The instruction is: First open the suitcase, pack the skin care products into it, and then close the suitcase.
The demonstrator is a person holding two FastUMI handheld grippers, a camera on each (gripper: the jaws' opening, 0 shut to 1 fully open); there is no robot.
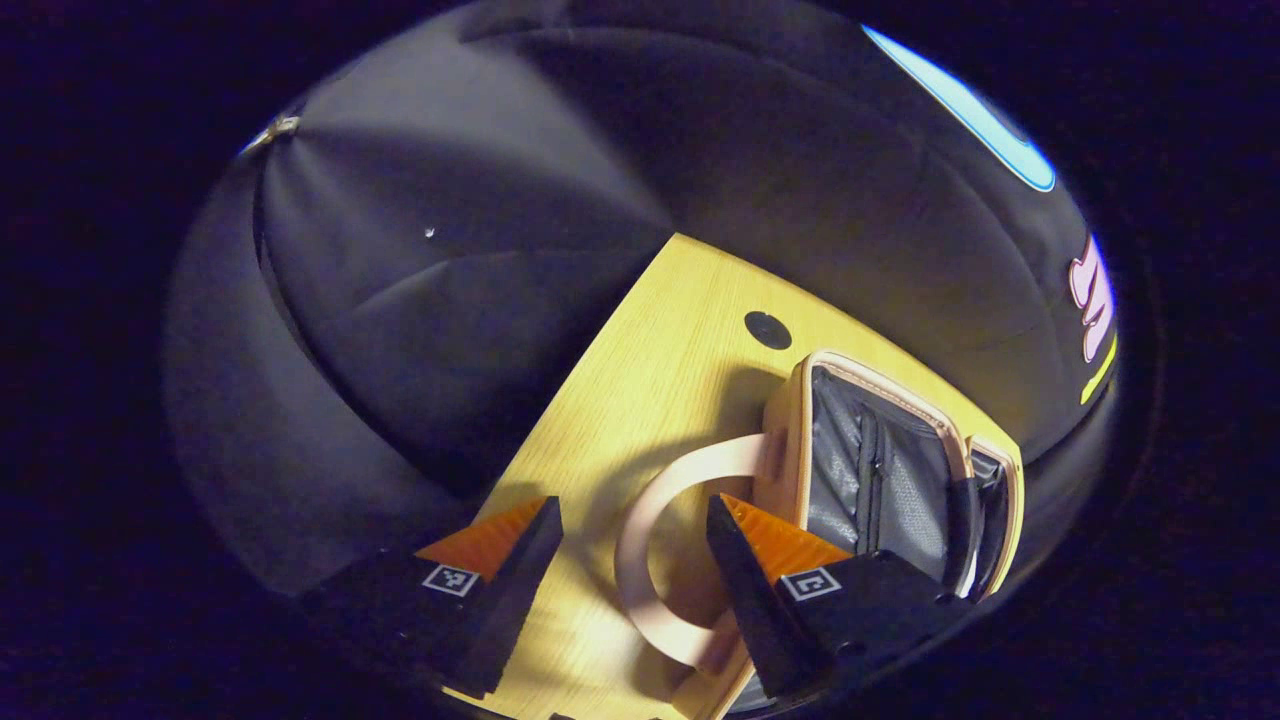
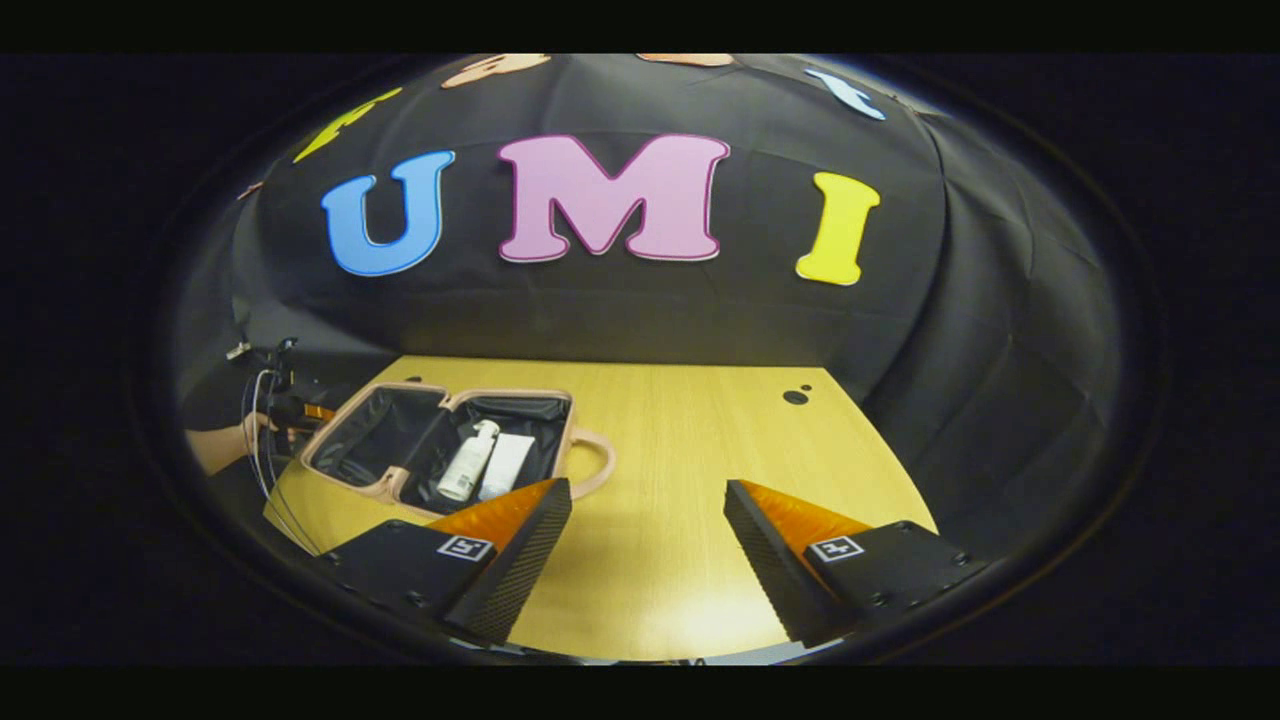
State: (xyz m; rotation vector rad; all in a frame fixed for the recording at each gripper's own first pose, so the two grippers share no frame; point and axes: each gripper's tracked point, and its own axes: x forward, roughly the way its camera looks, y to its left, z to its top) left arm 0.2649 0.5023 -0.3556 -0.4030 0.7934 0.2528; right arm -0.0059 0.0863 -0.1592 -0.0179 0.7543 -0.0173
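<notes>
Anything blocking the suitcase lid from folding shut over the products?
Nothing visible does. The suitcase lies open on the table, a bottle and tube lying flat inside one half. Both grippers, left and right, are open and clear.

Your suitcase [image 2: 440,450] is pale pink outside, handle [image 1: 650,540] included, with a dark grey lining [image 1: 880,480]. Inside it you have a white bottle [image 2: 468,462] and a white tube [image 2: 505,466]. The table [image 2: 690,450] is light yellow wood grain, with a black round spot [image 1: 767,329] near its far edge.
</notes>
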